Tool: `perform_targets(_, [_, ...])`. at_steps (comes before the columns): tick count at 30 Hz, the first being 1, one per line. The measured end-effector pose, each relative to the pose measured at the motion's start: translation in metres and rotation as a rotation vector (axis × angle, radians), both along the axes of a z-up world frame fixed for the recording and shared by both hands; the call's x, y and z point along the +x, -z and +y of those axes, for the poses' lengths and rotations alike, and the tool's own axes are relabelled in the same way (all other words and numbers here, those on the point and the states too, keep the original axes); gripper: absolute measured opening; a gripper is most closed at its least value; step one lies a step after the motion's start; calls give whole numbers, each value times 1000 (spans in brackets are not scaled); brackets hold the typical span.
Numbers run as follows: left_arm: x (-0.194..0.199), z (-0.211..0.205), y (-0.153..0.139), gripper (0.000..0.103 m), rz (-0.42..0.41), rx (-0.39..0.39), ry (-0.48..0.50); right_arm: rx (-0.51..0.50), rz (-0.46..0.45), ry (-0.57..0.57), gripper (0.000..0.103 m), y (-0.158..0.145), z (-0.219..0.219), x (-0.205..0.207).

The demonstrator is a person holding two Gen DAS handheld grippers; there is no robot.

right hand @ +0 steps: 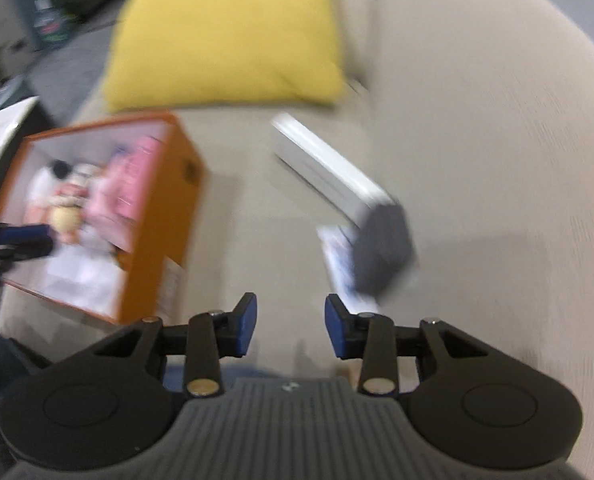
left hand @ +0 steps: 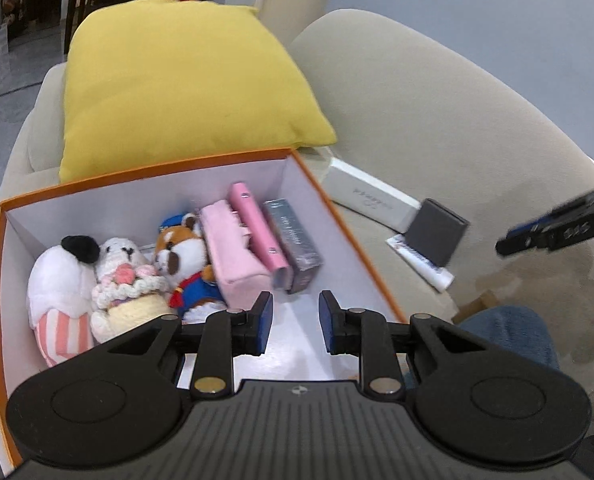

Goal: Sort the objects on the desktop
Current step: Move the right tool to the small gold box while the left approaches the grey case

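Ahead of my left gripper [left hand: 295,322] sits one orange box [left hand: 349,236], and in it I count three plush toys: a white one with striped base [left hand: 59,292], a crocheted bunny [left hand: 127,280] and a brown-and-white animal in blue [left hand: 185,264]. Beside them, further right, stand one pink pouch [left hand: 233,256], one pink binder [left hand: 257,232] and one grey book [left hand: 295,240]. My left gripper hovers over the box's near bare floor, jaws spread, holding nothing.

Beyond my right gripper [right hand: 291,326], on the beige sofa [right hand: 477,160], lie three things: one long white box [right hand: 329,164], one dark grey case [right hand: 383,248] against its near end, and one white tube [right hand: 339,264] partly under that case. That view is blurred. My right gripper is held low over the cushion, jaws spread and empty. One yellow pillow [left hand: 185,80] leans behind the orange box.
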State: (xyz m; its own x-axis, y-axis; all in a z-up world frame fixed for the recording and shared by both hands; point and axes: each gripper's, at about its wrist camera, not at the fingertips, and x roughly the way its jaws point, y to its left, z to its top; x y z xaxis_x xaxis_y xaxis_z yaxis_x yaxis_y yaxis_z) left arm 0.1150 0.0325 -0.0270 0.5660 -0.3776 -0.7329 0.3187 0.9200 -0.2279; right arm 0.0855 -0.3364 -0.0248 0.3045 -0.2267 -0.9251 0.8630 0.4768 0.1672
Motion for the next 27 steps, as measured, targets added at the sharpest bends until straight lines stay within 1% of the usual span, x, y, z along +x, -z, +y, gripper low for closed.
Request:
perform_targets(1, [-4,-5,-3,28,-8,4,5,33,19,32,46,9,1,-9])
perform_targets(3, [-13,-14,-10,28,-23,5,16,84,50,72,47,23,1,-20])
perform_targets(5, [-22,-23,-15,28,-36,4,28,124,71,80,51,34,1,-24])
perform_targets(6, [-25,-26,-18,28,-39,5,33,146,75,90,53,36,0,-28])
perform_targets(8, [-32,-33,-21,28,-50,4,41,199,65,131,53,39,-3,-32])
perform_targets(10, [-37,-39,-24,28,-58,1,52,237,41,157,60,39,-7,-34])
perform_targets(12, [-42,-43,-26,28,-66,1,60,235,57,151,60,34,-9,-30])
perform_targets(14, [-46,-46,-29,28,-75,7,67,182,82,39,60,21,-8,-22])
perform_targets(15, [-48,-46,-30,28,-80,8,68,146,93,-42,62,11,-7,-18])
perform_targets(16, [-49,-47,-31,29,-84,7,67,117,108,-129,67,3,-5,-17])
perform_targets(17, [-51,-46,-32,29,-87,3,62,88,139,-230,68,-4,-2,-14])
perform_targets(20, [-52,-48,-35,29,-93,-14,70,-2,232,-460,68,-13,11,-14])
perform_targets(23, [-51,-56,-38,29,-104,-18,93,15,280,-666,68,-1,23,-20])
perform_targets(25, [-49,-62,-39,29,-108,-19,110,17,325,-771,68,11,31,-22])
perform_targets(27, [-46,-68,-39,29,-107,-15,121,22,355,-900,68,24,41,-26])
